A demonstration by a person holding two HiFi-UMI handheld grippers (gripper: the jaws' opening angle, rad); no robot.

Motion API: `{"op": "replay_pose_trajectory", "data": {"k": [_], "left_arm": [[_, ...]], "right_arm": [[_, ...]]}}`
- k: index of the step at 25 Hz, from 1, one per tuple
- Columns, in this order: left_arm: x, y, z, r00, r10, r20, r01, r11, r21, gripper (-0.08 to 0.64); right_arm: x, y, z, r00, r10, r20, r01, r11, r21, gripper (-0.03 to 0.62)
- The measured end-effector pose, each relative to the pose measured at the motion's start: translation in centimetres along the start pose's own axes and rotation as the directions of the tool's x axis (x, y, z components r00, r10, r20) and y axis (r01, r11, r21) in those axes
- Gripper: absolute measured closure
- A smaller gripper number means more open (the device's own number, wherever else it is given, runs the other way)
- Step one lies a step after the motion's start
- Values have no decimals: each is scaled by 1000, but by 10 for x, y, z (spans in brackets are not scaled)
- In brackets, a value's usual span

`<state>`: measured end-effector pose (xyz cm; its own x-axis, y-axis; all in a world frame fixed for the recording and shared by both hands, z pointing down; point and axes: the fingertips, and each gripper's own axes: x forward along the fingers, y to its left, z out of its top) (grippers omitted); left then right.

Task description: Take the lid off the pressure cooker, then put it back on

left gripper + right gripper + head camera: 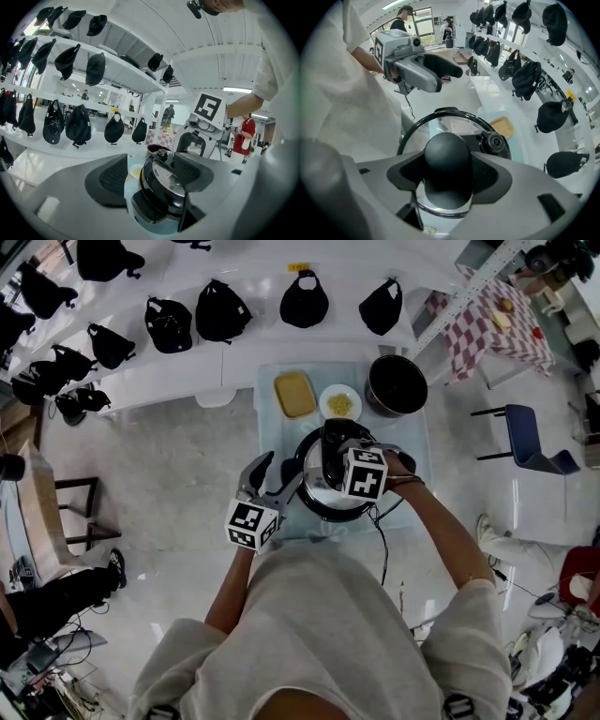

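Right arm reaches in from the near right. The right gripper point(450, 171) points steeply down over the pressure cooker point(330, 510). Its jaws are wide but pinching the lid knob point(446, 157), with a pad against each side of it.

Left gripper point(150, 168) is held low and close to level, aimed at the cooker's left side. Its jaws are spread and nothing is clamped. The cooker's side handle point(146, 206) lies low between them, and I see no pad pressing on it.

The cooker sits on the near half of the pale blue table point(412, 442), close to the edge by the person's torso. The glass lid point(440, 127) looks seated on the cooker, with its valve point(493, 143) just right of the knob.

Room to move:
- Bare strips of table lie left and right of the cooker.
- The white shelf unit point(187, 367) runs right along the table's far edge.

Other things around:
- The shelf unit carries a row of black caps point(222, 311).
- A checkered table point(492, 334) stands far right.
- A blue chair point(530, 446) stands right of the pale blue table, well apart.
- A dark pot point(396, 385) stands behind and right of the cooker, near it.
- A yellow board point(294, 394) lies behind and left of the cooker.
- A white plate point(324, 399) with yellow food lies between board and pot, just behind the cooker.
- A thin cable point(382, 540) hangs from the right gripper beside the cooker's near right edge.
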<state>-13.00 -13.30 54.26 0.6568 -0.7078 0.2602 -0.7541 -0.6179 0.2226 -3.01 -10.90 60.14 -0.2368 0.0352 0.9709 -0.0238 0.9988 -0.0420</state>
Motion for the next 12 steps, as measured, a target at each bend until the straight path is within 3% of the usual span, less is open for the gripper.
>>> {"op": "replay_pose_trajectory", "data": {"k": [12], "left_arm": [[2, 3, 2, 1000, 10, 9, -10, 1000, -5, 267]], "right_arm": [[1, 0, 0, 999, 39, -20, -39, 999, 6, 316]]}}
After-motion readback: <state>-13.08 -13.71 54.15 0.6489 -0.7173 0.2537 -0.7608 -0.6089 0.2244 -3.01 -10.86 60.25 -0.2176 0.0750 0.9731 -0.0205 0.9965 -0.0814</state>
